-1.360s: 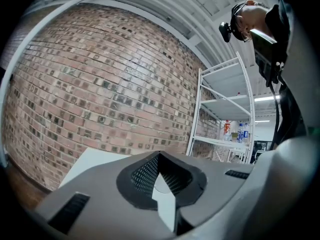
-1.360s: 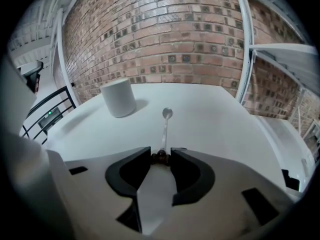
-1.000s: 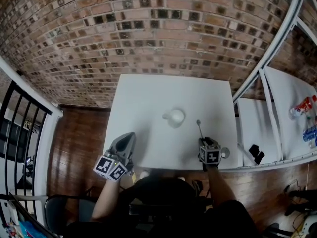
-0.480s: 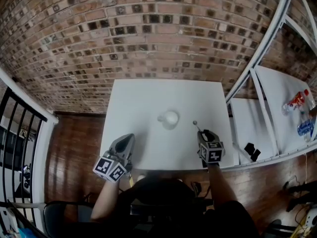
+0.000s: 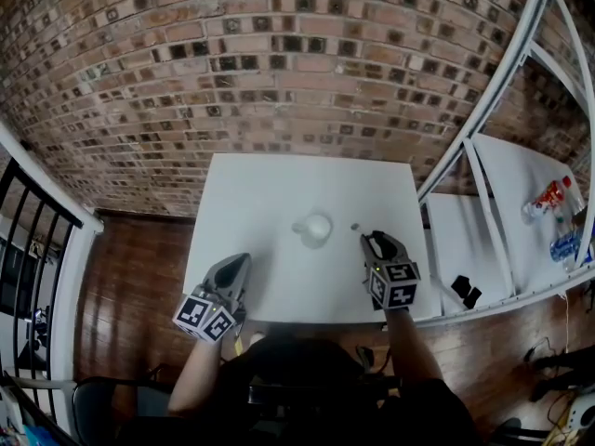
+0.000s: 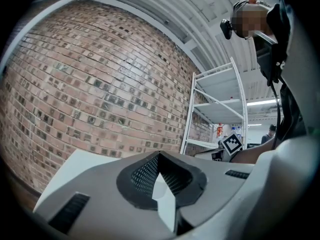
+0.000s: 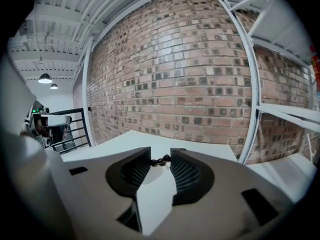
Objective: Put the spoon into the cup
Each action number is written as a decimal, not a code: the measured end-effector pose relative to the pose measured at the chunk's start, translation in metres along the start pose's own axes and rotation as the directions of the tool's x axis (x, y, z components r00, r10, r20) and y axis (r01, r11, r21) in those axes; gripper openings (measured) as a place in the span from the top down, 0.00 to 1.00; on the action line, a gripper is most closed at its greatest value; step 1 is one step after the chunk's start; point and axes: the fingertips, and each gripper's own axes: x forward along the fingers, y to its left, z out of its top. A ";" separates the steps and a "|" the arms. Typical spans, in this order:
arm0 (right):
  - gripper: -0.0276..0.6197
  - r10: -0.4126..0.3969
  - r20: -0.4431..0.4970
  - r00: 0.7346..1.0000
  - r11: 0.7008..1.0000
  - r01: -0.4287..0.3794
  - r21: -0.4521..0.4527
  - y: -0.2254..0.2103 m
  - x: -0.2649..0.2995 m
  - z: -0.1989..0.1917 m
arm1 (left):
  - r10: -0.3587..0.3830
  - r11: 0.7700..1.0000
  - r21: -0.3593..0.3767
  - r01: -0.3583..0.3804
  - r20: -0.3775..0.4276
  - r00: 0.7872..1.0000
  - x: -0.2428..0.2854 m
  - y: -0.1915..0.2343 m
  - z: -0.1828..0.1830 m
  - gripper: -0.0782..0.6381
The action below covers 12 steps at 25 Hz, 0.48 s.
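A white cup (image 5: 314,228) stands near the middle of the white table (image 5: 270,189). My right gripper (image 5: 372,242) hangs above the table just right of the cup, shut on the spoon (image 5: 356,228), whose small end juts toward the cup. In the right gripper view the dark beaded handle of the spoon (image 7: 162,160) is pinched between the tips of my right gripper (image 7: 160,157). My left gripper (image 5: 238,269) hovers at the table's near left edge. Seen from the left gripper view, my left gripper (image 6: 159,155) has its tips meeting with nothing held.
A brick wall (image 5: 279,63) runs behind the table. A white metal rack (image 5: 483,203) stands close on the right, with bottles (image 5: 548,198) and a black object (image 5: 462,291) on its shelves. A black railing (image 5: 37,240) is at the left.
My right gripper has lifted off the table's near right edge with the spoon and come up beside the cup. The left gripper has stayed put.
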 end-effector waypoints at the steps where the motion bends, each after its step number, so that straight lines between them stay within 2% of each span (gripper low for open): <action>1: 0.76 0.011 0.015 1.000 1.000 -0.011 -0.006 0.005 0.000 0.008 | 0.003 1.000 0.000 -0.003 0.002 1.000 -0.001 0.001 0.000 0.88; 6: 0.76 0.068 0.059 0.996 0.997 -0.066 -0.033 0.029 0.009 0.035 | 0.033 0.999 0.002 -0.033 0.016 0.999 -0.009 0.010 0.005 0.88; 12: 0.76 0.141 0.057 0.988 0.989 -0.138 -0.053 0.059 0.029 0.042 | 0.080 0.997 0.008 -0.080 0.040 0.996 -0.022 0.024 0.014 0.88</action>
